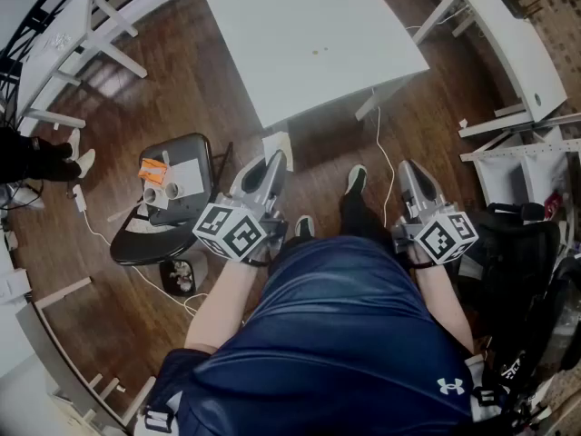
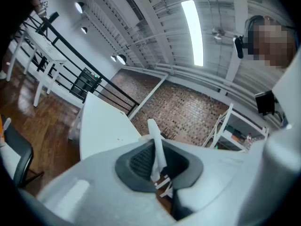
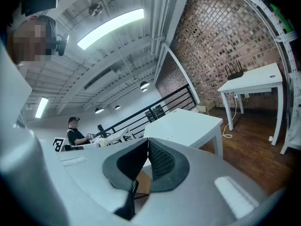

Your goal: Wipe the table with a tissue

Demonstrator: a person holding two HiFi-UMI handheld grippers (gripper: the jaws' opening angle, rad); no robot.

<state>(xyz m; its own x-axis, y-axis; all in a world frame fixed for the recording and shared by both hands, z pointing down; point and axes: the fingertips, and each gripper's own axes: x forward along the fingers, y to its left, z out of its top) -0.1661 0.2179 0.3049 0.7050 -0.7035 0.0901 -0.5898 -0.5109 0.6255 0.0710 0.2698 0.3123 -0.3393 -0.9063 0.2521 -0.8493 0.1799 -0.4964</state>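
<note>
Closest to the head camera was the person's blue shirt (image 1: 345,334), with both tools held low in front of it and pointing forward. A folded white tissue (image 1: 277,145) stuck out of the tip of the left gripper (image 1: 275,165). The white table (image 1: 309,34) stood ahead of that tip, apart from it, with bare floor between, and a few small orange specks (image 1: 318,51) lay on its top. The left gripper was nearer the table's front corner than the right gripper (image 1: 407,176). No wiping had begun; by my reading, the next move is a reach forward to lay the tissue on the tabletop.

From the left gripper view, the jaws were pinched together on the tissue, which stood up as a thin strip between the pads, its long axis running along the jaws. The table lay ahead and to the left.

From the right gripper view, the jaws met with nothing between them, and the table stood straight ahead.
</note>
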